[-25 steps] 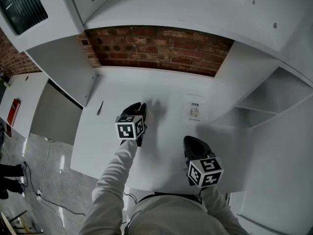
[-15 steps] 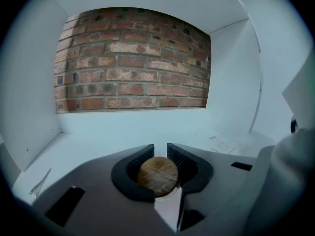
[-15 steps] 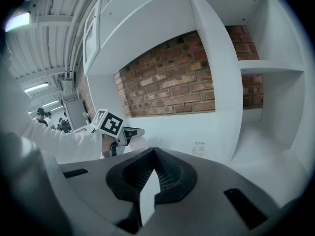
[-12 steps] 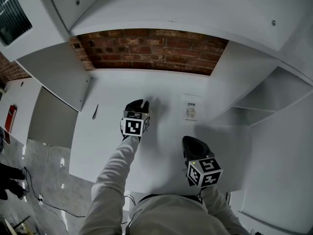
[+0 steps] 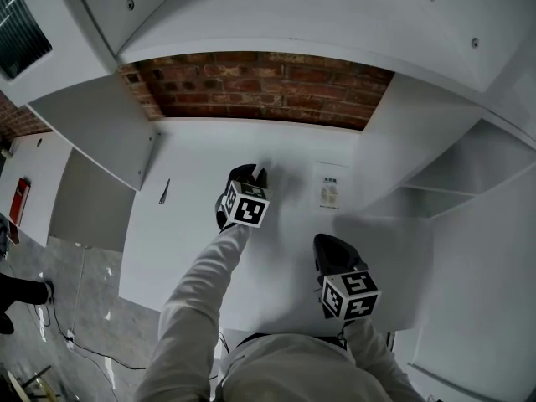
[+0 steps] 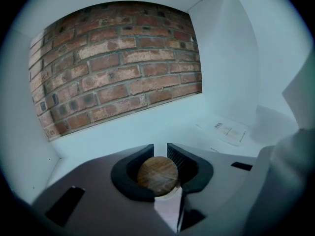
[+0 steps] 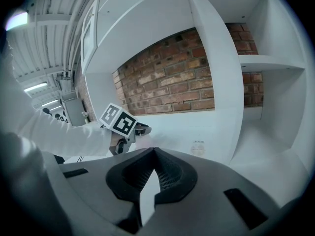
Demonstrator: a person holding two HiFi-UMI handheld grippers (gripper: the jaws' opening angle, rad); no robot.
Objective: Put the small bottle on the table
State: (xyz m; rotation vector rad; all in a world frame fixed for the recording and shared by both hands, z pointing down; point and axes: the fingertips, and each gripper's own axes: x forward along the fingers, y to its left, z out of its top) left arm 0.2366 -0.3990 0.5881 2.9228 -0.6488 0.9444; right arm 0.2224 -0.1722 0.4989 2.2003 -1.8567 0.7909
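In the left gripper view a small bottle (image 6: 157,175) shows as a round wooden cap with a pale body below it. My left gripper (image 6: 160,151) is shut on it, jaws on either side of the cap. In the head view the left gripper (image 5: 254,174) reaches over the middle of the white table (image 5: 193,249), and the bottle is hidden under it. My right gripper (image 5: 325,241) hangs nearer the table's front edge, right of the left one. Its jaws (image 7: 154,151) meet at the tips with nothing between them.
A brick wall (image 5: 260,86) closes the back of the alcove. A printed paper label (image 5: 329,193) lies on the table right of the left gripper. A thin dark stick (image 5: 164,191) lies near the left edge. White shelf compartments (image 5: 452,182) stand at the right.
My left gripper has moved right and a little farther back over the table, with its marker cube turning. The right gripper has stayed in place.
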